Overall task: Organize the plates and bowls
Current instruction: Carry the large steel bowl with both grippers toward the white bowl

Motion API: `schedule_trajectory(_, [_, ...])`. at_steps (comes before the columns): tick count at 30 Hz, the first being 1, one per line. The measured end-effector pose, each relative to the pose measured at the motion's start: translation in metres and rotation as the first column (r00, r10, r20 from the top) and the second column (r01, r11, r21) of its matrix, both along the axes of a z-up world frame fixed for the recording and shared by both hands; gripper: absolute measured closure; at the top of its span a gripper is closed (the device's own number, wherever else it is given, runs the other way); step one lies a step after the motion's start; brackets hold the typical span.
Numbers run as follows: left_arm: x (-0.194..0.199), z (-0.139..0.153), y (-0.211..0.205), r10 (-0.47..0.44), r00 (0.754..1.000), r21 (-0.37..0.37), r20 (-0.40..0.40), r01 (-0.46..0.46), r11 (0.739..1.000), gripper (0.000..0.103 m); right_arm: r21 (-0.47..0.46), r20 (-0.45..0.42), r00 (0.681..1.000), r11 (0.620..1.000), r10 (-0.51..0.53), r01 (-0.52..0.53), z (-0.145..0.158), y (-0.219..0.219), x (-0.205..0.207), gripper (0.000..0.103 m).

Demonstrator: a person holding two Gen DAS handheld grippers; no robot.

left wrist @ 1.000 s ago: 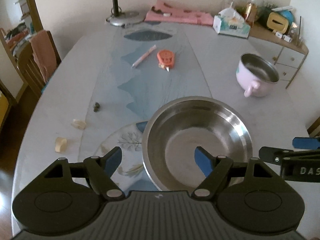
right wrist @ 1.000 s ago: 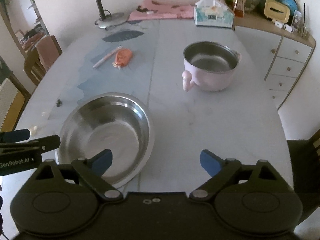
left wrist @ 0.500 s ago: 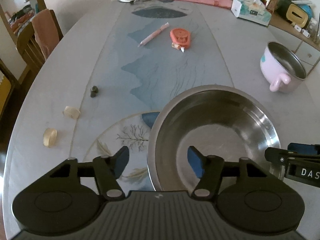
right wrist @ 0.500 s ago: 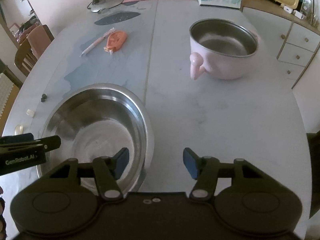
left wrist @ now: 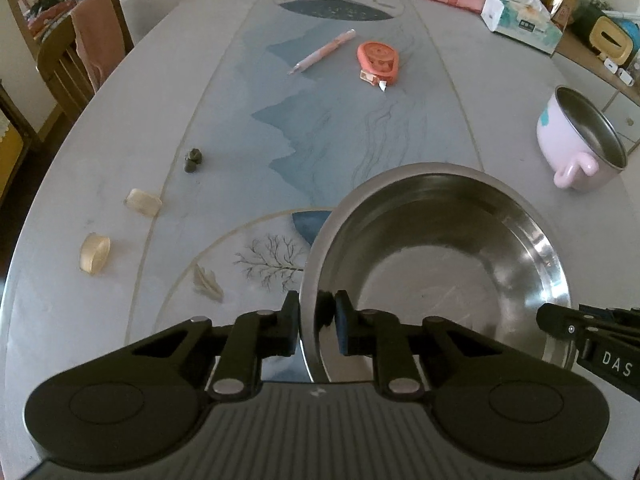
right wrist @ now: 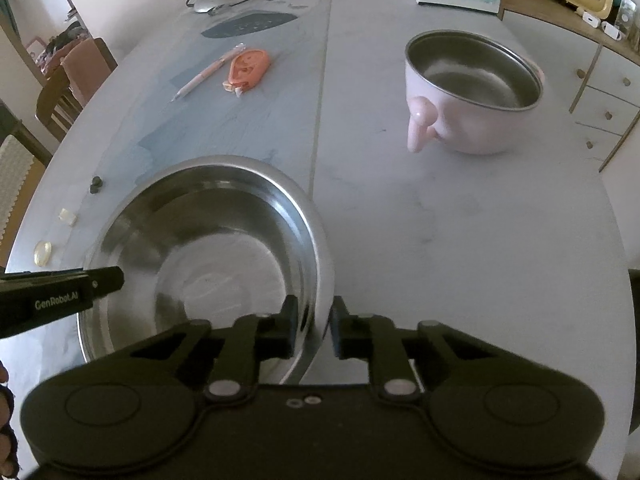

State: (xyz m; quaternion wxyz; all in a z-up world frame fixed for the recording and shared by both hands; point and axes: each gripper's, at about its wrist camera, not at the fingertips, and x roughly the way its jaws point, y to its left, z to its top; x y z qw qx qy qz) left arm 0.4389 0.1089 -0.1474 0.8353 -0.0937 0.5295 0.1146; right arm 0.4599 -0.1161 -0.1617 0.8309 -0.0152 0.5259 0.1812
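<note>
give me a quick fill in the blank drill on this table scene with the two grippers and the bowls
1. Both the left gripper and the right gripper have their fingers closed on the rim of the ____ bowl.
2. The smaller pot with the stubby handle is ____ on the outside.
3. The orange tape dispenser lies beside a pink ____.
4. The steel bowl's inside is ____.

Missing words: steel; pink; pen; empty
</note>
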Motion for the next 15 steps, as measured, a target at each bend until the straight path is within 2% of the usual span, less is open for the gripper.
schedule_trajectory(6, [-0.006,0.01,-0.003,-0.006,1.0,0.016,0.022,0.006,1.0,0.086,0.008,0.016,1.0,1.0,-0.005,0.005,0.004,-0.001,-0.004,0.088])
schedule_trajectory(15, [-0.027,0.042,-0.007,-0.016,0.999,0.018,0.05,0.015,1.0,0.086,0.025,0.052,0.999,1.0,-0.005,0.004,0.034,-0.01,-0.021,0.088])
